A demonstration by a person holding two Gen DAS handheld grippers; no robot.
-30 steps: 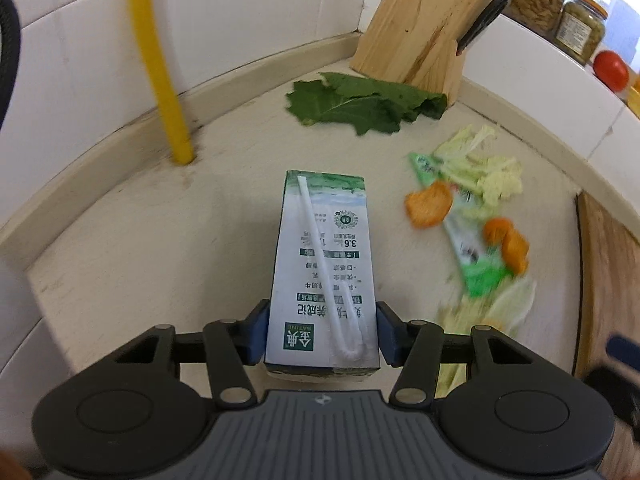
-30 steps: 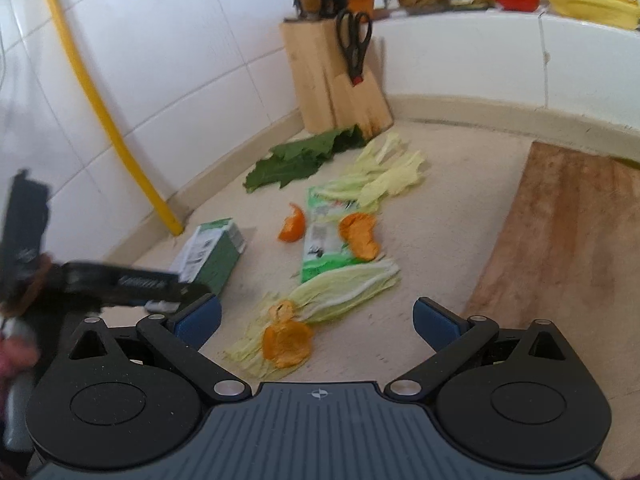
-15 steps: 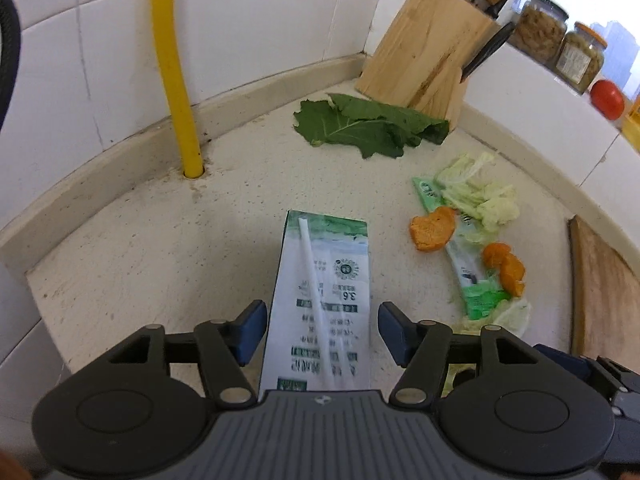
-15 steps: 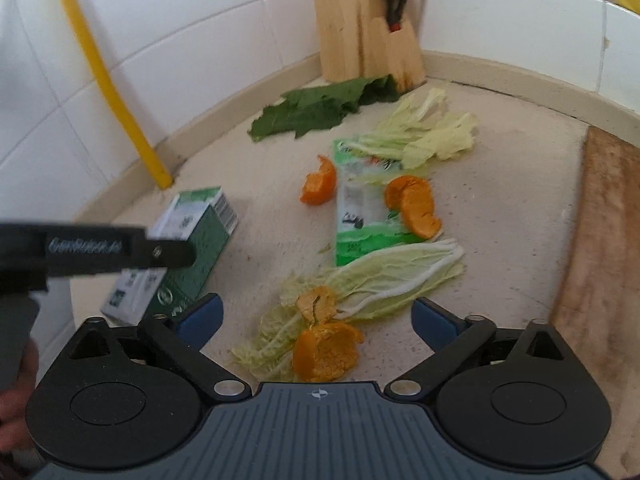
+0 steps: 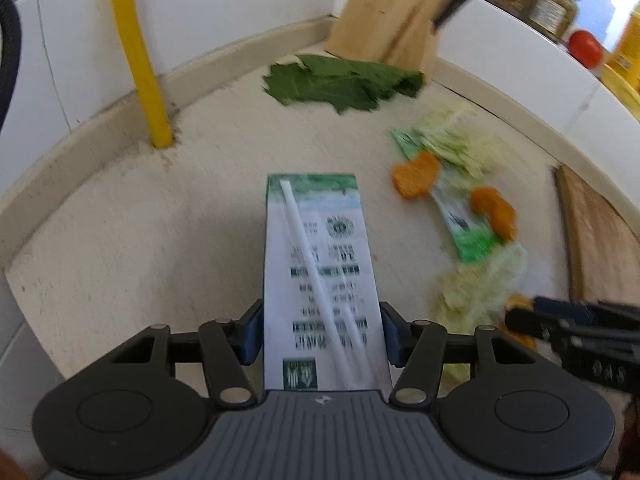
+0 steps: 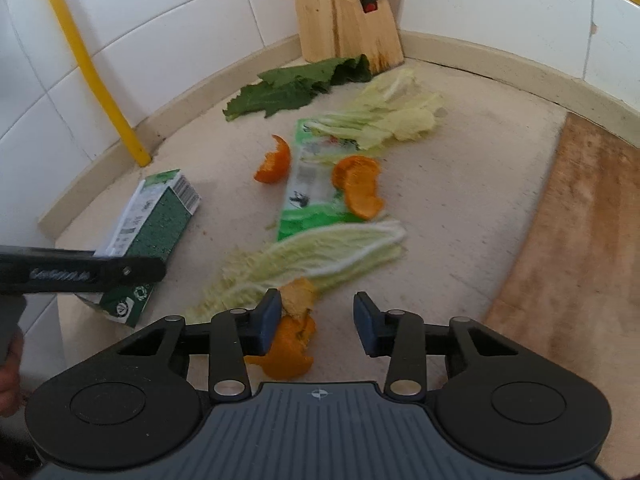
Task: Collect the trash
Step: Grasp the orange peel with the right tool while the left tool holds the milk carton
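1. Between the two blue pads of the left gripper point(image 5: 322, 338), in the left wrist view, lies a green-and-white milk carton point(image 5: 320, 264). It rests flat on the beige counter point(image 5: 140, 240), with a white straw point(image 5: 316, 272) running along its upper face. Both fingers press against the carton's long sides, so they are closed on it. Past the carton a yellow pipe point(image 5: 138, 56) rises from the counter at the tiled wall. A dark green leaf point(image 5: 340, 82) lies in front of a wooden knife block point(image 5: 394, 16). To the right are blurred orange peels point(image 5: 416, 174), a green wrapper point(image 5: 466, 232) and pale cabbage leaves point(image 5: 480, 284). The right gripper's dark fingers point(image 5: 560, 316) show at the right edge, over the cabbage.

2. From the right wrist view, the right gripper point(image 6: 316, 322) hovers low over the counter point(image 6: 460, 220) with its fingers apart at a medium gap, holding nothing. A torn orange peel point(image 6: 290, 352) lies just beside and partly under the left pad, touching the end of a long cabbage leaf point(image 6: 316, 252). Farther on are the green wrapper point(image 6: 308, 196), with another peel point(image 6: 358, 192) lying on it, and a third peel point(image 6: 274, 162) to its left. The milk carton point(image 6: 156, 224) lies at the left, the left gripper's finger point(image 6: 100, 274) across it. A wooden cutting board point(image 6: 580, 248) lies on the right.
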